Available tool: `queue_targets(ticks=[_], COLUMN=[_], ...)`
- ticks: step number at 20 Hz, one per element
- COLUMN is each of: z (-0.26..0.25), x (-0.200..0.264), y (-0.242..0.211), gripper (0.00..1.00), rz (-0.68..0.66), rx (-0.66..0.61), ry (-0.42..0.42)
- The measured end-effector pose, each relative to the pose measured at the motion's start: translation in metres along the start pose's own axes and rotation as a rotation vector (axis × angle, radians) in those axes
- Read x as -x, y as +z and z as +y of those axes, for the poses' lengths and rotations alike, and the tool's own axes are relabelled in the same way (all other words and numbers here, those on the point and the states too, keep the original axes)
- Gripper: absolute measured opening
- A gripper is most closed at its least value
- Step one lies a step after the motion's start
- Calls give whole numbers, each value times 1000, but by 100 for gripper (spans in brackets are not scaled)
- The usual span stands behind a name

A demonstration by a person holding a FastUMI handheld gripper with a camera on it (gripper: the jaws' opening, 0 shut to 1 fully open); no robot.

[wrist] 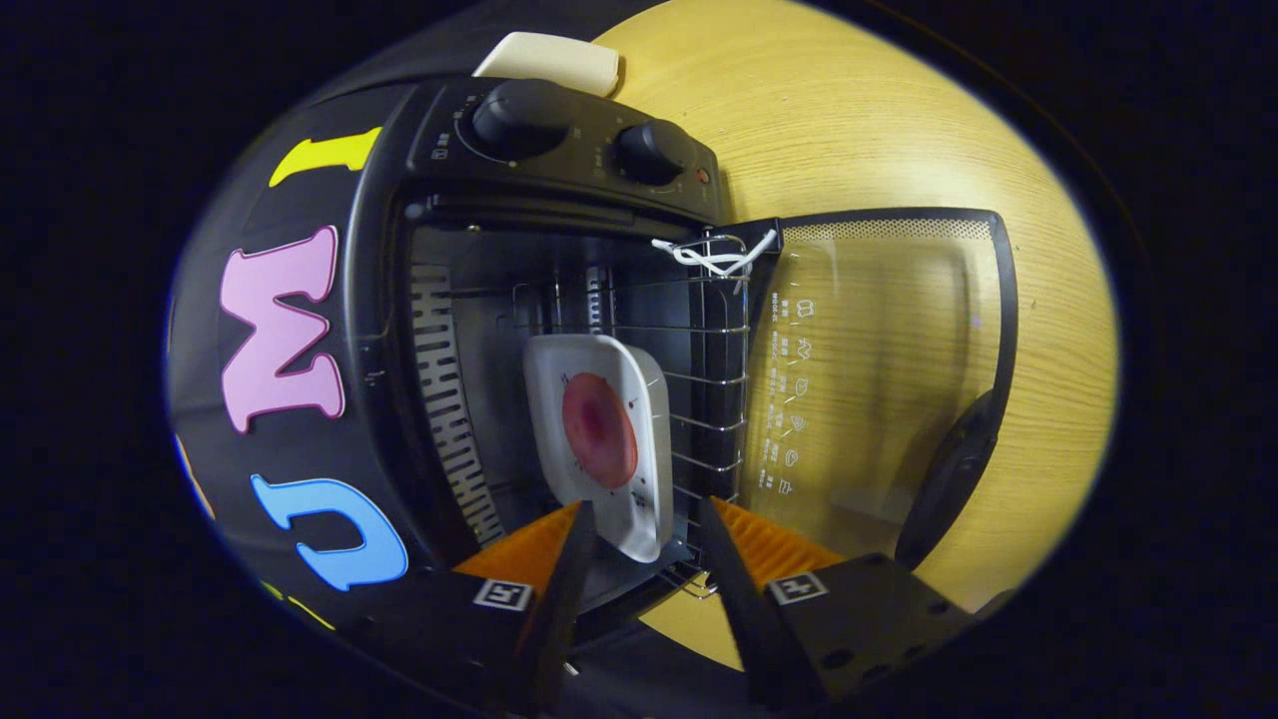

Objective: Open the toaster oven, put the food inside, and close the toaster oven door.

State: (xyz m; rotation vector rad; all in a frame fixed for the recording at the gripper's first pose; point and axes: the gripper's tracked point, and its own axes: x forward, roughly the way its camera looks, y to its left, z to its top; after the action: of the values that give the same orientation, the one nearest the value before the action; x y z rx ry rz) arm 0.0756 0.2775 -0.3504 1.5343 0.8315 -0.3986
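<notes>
Now the food sits inside, so by my reading what remains is to back the gripper (644, 524) out and swing the door shut. The wooden counter (879, 120) carries a black toaster oven (559, 170), which appears turned sideways in this view, its two knobs toward the far edge of the counter. Its glass door (879, 369) lies fully open, flat over the counter, with the dark handle (949, 479) on its outer edge, out beyond the right-hand finger.

To do this well, the fingers should draw straight back clear of the wire rack (699, 340) before moving, so they do not catch the wires or drag the tray. Then they should come under the handle edge and push the door up evenly until it meets the oven front.

A white tray (639, 399) with a round reddish piece of food (599, 429) rests on the rack inside the oven, just ahead of the fingers and in line with the gap between them. The fingers stand spread apart and hold nothing, their tips at the oven mouth.
</notes>
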Motion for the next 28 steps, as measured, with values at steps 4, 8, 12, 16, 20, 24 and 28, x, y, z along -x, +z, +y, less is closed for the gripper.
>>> queue_targets(ticks=[4,8,12,16,20,24,28], z=[-9,6,7,-15,-46,-92,-135], x=[32,69,104,140,155,158,150], y=[14,24,27,18,7,-3,-7], gripper=[98,98,98,98,99,99,99], rz=[21,64,71,76,104,176,247], rx=[140,343,673,1083,1369,1491,1511], ry=[12,89,113,91,64,7,-74])
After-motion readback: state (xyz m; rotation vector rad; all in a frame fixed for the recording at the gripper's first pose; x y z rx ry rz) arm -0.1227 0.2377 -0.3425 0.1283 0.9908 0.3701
